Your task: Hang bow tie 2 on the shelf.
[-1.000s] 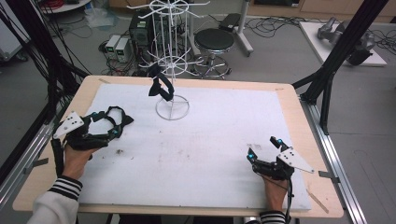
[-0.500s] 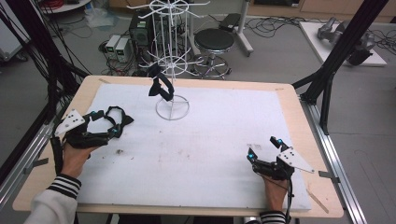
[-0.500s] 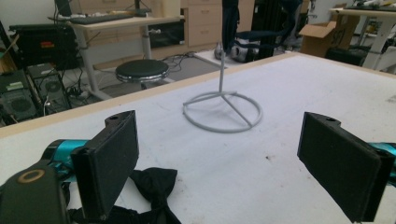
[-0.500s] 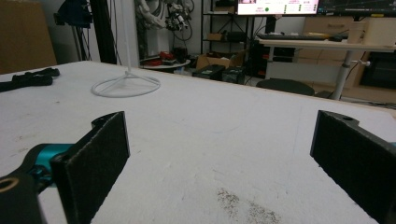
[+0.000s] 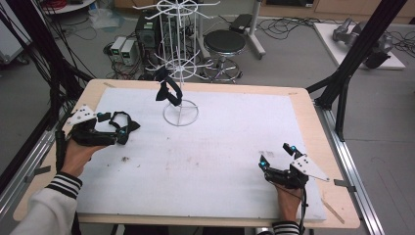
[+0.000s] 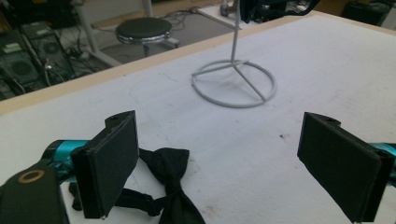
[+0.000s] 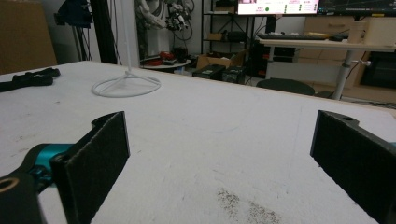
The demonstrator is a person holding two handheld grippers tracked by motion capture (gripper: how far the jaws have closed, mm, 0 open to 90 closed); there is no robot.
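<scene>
A black bow tie (image 6: pixel 170 165) lies flat on the white table cover, between the jaws of my left gripper (image 6: pixel 219 140) and close to its left jaw. Those jaws stand wide apart and touch nothing. From above, the left gripper (image 5: pixel 113 125) rests at the table's left with the bow tie (image 5: pixel 131 125) at its tips. A second black bow tie (image 5: pixel 168 93) hangs on the white wire rack (image 5: pixel 180 113) at the back. My right gripper (image 5: pixel 275 157) sits open near the front right, nothing between its jaws (image 7: pixel 219 135).
The rack's ring base (image 6: pixel 233 84) stands on the cover just beyond the left gripper. The wooden table edge (image 5: pixel 313 127) frames the white cover. A stool (image 5: pixel 224 43) and cables lie on the floor behind the table.
</scene>
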